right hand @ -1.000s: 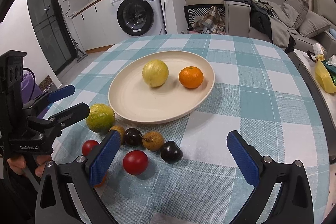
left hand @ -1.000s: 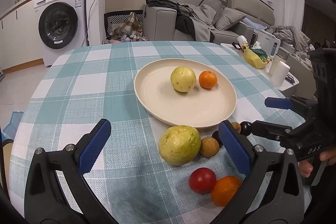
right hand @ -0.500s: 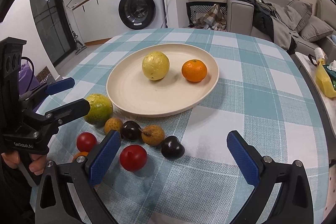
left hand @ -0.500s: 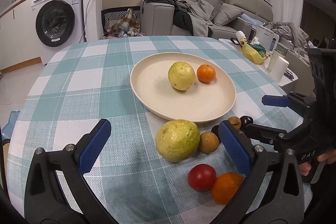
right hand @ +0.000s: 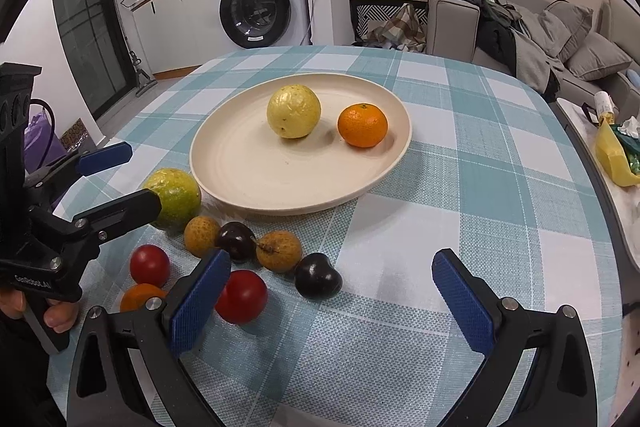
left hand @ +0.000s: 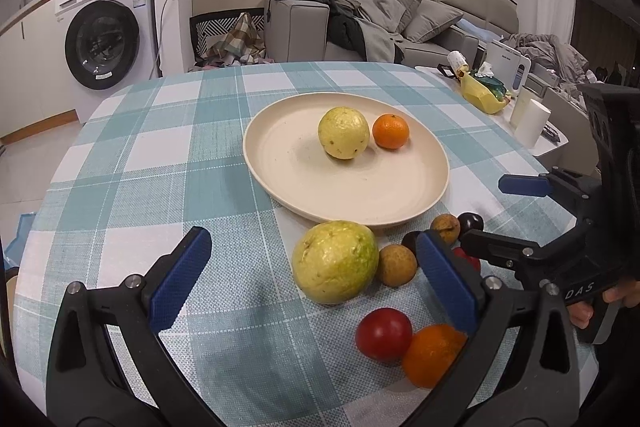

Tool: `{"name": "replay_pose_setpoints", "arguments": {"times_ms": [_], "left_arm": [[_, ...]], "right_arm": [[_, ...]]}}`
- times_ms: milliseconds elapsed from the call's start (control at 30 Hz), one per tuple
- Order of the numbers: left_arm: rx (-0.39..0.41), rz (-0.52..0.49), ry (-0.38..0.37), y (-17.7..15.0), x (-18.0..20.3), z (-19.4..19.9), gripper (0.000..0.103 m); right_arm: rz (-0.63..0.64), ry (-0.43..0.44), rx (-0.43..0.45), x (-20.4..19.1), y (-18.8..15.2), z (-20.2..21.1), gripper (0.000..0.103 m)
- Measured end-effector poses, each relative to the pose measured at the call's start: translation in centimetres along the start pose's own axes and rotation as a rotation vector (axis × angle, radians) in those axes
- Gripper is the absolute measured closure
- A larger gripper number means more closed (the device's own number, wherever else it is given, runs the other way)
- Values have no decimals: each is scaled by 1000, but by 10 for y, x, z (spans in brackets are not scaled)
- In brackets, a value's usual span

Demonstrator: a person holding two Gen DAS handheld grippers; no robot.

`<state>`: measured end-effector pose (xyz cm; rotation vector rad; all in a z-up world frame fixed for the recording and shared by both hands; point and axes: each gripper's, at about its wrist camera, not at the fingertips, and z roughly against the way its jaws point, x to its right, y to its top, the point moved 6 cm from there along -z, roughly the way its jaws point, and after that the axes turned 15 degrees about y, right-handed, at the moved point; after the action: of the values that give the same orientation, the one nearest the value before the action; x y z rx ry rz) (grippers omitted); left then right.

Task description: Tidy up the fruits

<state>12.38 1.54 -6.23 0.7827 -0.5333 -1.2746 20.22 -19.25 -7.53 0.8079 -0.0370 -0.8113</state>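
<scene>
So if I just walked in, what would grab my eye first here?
Probably the big cream plate mid-table, holding a yellow fruit beside a small orange. Then the scatter of loose fruit on the checked cloth just in front of it, led by a large green-yellow one, with two open blue-padded grippers hovering nearby.

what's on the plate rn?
On the plate: a yellow guava and a mandarin, apart. The plate's surface directly under each fruit is covered.
</scene>
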Motion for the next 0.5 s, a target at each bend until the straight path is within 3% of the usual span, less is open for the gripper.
{"name": "replay_pose_setpoints", "arguments": {"times_ms": [500], "left_arm": [[-6,5,1,-2,0,-3,1]], "right_arm": [[-44,17,-18,10,-3,-1,0]]}}
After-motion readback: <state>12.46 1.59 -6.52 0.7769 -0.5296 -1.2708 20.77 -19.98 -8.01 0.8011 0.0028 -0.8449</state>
